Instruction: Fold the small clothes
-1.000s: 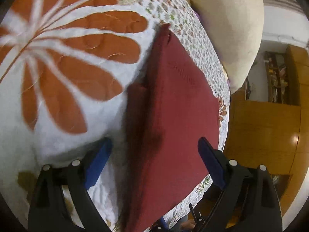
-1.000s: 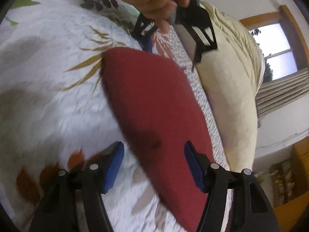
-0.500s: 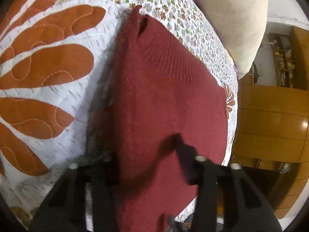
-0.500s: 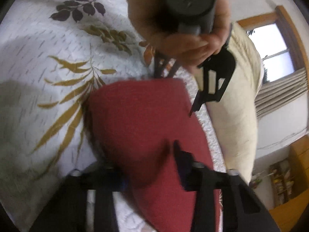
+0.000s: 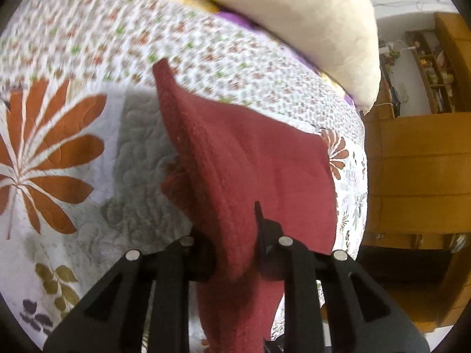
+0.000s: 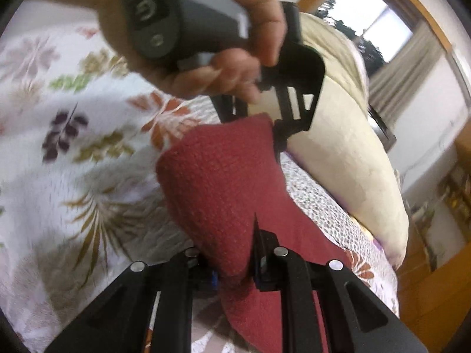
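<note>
A dark red knitted garment (image 5: 250, 170) lies on the floral quilt, its near edge raised off the bed. My left gripper (image 5: 235, 253) is shut on that edge, the cloth bunched between its black fingers. In the right wrist view the same red garment (image 6: 217, 188) is lifted, and my right gripper (image 6: 232, 264) is shut on its near corner. Beyond the garment a hand (image 6: 223, 67) holds the left gripper's handle, whose black fingers (image 6: 294, 108) clamp the cloth's far corner.
A white quilt (image 5: 59, 153) with orange flowers covers the bed. A cream pillow (image 5: 309, 23) lies along the far side. Wooden cabinets (image 5: 412, 176) stand past the bed's right edge. A window with curtains (image 6: 391, 44) shows at upper right.
Both grippers went from open around the garment's edge to shut on it. The gripped edge has risen off the quilt, and the cloth now hangs folded between the two grippers.
</note>
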`<state>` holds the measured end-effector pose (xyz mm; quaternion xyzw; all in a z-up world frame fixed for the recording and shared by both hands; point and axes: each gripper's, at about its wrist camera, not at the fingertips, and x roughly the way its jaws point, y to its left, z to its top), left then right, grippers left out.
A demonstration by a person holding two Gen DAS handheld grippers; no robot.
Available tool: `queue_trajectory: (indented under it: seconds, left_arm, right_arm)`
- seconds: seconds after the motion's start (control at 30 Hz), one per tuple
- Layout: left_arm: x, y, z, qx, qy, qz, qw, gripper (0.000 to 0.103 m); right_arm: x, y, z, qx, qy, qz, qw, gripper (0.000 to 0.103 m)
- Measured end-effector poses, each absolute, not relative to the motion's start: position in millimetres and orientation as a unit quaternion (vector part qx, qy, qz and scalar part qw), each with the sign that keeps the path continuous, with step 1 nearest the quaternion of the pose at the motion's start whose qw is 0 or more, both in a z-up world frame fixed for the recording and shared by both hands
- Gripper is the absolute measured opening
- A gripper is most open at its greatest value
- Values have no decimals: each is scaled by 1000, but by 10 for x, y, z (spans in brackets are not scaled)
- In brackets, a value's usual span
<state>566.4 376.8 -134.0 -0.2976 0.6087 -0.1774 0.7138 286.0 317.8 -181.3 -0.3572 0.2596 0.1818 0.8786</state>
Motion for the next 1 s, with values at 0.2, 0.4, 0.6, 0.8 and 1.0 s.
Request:
queue_trajectory:
  seconds: [0.2,0.4,0.6,0.8,1.0]
  left_arm:
    - [5791,3355,-921,-250,613,-167,731,17]
    - [5917,2871,-665,-213,617,-162,740,17]
    - [6026,2390,-561,-168,631,-145,744,16]
    - [6133,1935,-559,-135,642,-131,744,16]
    - [6242,1516,-713,-110,656,-109,739,16]
  right_arm:
    - [2945,2889,-1484,-308,258,167,900,16]
    - [3079,2463,-1281,-248,266,160,918,15]
    - [3169,2060,-1180,-186,281,149,930,15]
    - [3244,1675,-1164,-135,292,138,937,15]
    - [3350,1215,-1243,-79,312,126,938,13]
